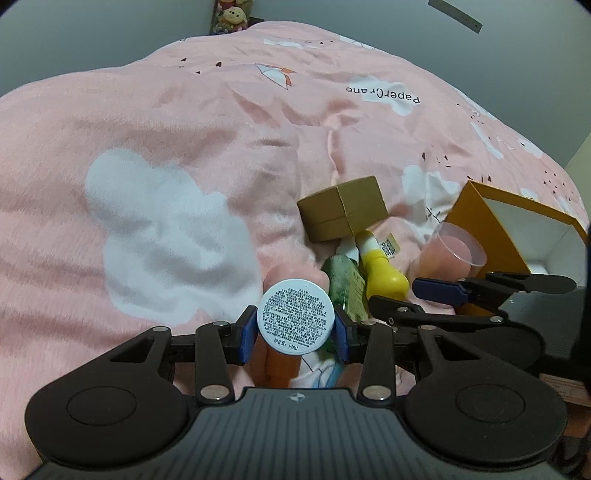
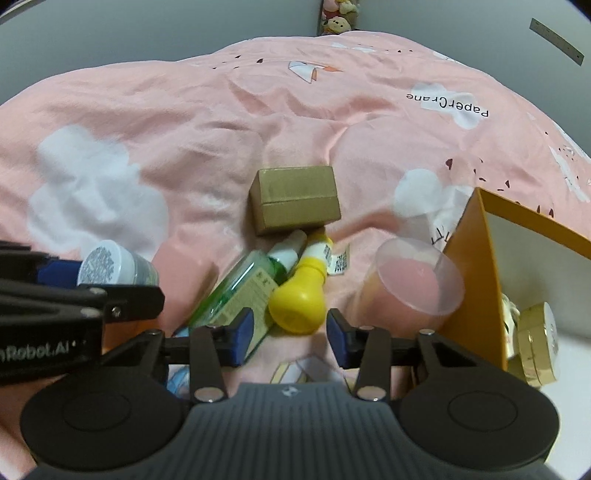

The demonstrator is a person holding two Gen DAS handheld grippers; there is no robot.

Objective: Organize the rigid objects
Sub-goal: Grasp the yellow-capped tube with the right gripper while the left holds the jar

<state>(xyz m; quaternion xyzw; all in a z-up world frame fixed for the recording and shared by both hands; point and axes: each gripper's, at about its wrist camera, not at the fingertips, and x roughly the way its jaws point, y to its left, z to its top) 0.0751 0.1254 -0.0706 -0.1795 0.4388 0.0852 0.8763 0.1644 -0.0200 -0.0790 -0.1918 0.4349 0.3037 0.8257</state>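
Observation:
My left gripper (image 1: 295, 334) is shut on a small round white jar (image 1: 295, 317), its printed bottom facing the camera; the right wrist view shows that jar (image 2: 105, 264) at the left edge. My right gripper (image 2: 290, 334) stands open over the pile, and the round base of a yellow bottle (image 2: 299, 302) sits just ahead between its fingers with a gap on the left side. A green bottle (image 2: 243, 284) lies beside the yellow one. Behind both rests a brown cardboard box (image 2: 295, 199). A clear plastic cup (image 2: 417, 280) lies tipped to the right.
An open orange box (image 2: 476, 266) with a white inside stands at the right and holds round gold jars (image 2: 539, 339). A pink block (image 2: 184, 280) lies left of the green bottle. Everything rests on a pink blanket (image 1: 147, 129). Plush toys (image 1: 232, 16) sit far back.

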